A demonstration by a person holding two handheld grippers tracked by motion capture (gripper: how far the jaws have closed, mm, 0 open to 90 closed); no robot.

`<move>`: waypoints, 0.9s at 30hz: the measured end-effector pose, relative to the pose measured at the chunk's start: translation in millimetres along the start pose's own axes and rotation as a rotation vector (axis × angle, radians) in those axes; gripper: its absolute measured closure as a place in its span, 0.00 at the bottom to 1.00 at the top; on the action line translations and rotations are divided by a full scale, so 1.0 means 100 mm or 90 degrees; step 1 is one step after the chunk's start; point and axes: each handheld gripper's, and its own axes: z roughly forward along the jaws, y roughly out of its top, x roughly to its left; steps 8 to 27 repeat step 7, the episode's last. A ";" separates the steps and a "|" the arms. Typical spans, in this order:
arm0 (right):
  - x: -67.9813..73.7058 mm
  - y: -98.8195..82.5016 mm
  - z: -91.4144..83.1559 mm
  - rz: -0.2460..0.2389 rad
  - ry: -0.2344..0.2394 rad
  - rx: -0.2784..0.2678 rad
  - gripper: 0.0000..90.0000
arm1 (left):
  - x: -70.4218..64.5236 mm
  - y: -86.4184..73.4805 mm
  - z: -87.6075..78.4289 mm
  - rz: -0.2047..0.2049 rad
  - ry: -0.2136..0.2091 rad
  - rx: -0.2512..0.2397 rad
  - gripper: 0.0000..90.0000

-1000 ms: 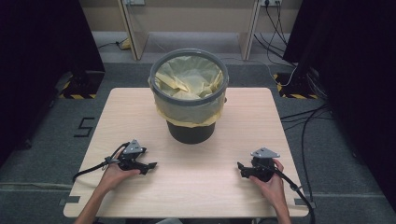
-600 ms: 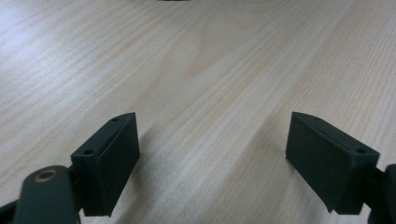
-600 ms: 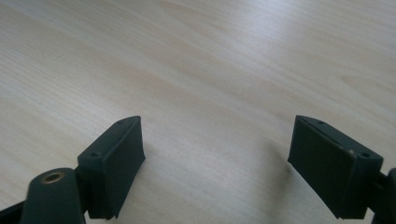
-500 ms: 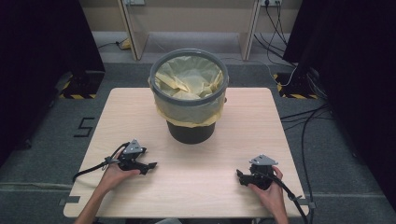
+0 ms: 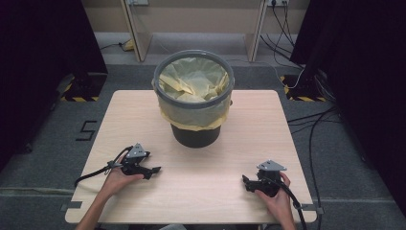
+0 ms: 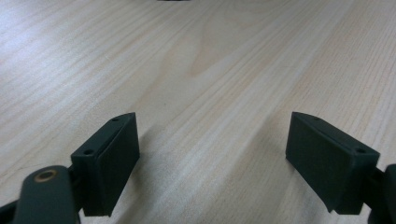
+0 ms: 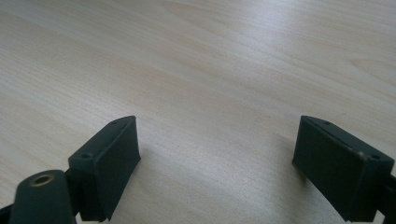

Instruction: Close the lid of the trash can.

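A dark bin [image 5: 195,135] with a grey rim and a yellow bag liner stands upright at the middle back of the light wooden table [image 5: 258,124]. My left gripper [image 5: 152,170] rests low over the table at the front left, held in a hand and pointing right. Its jaws stand wide apart over bare wood [image 6: 212,135]. At the front right my right gripper [image 5: 246,182] points left. Its jaws have just been opening and stand open with nothing between them [image 7: 217,140].
Black cables trail from both grippers toward the front edge. Dark curtains flank the table on both sides. More cables lie on the grey floor at the right [image 5: 311,120]. Pale furniture legs stand behind the bin.
My right hand has slid a little toward the table's front edge. The left hand and the bin have kept still.
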 end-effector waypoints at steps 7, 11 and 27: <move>0.00 0.00 0.00 -0.001 0.000 0.001 0.16 | 0.00 0.00 0.00 0.000 0.000 0.000 0.19; 0.00 0.00 0.00 -0.001 0.000 0.001 0.16 | 0.00 0.00 0.00 0.000 0.000 0.000 0.19; 0.00 0.00 0.00 -0.001 0.000 0.001 0.16 | 0.00 0.00 0.00 0.000 0.000 0.000 0.19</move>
